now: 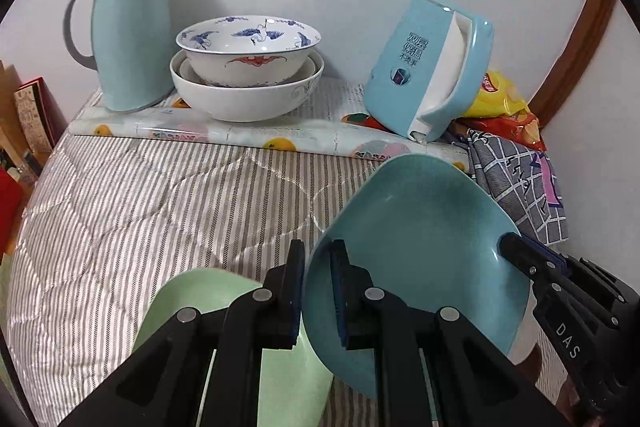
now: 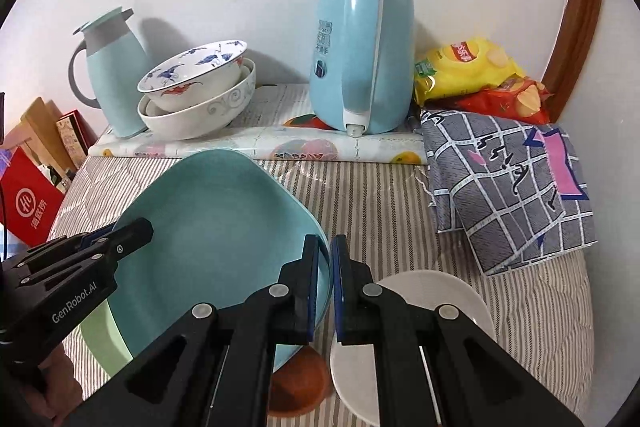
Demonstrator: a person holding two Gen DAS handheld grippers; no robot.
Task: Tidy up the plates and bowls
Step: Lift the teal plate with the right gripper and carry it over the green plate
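You pinch the glossy teal squarish plate [image 2: 216,239] at 3 and 9 o'clock, both jaws closed on its rim. That keeps it steady above the pale green plate [image 1: 224,311].

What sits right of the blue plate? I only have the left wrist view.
Observer: A white plate lies flat on the striped cloth, beside the blue plate.
Operator: Anything under the blue one?
Observer: An orange-brown dish shows below its near edge.
Operator: Right grip?
Observer: The right hand-held gripper has one finger on each side of the blue plate's rim, clamped on it.
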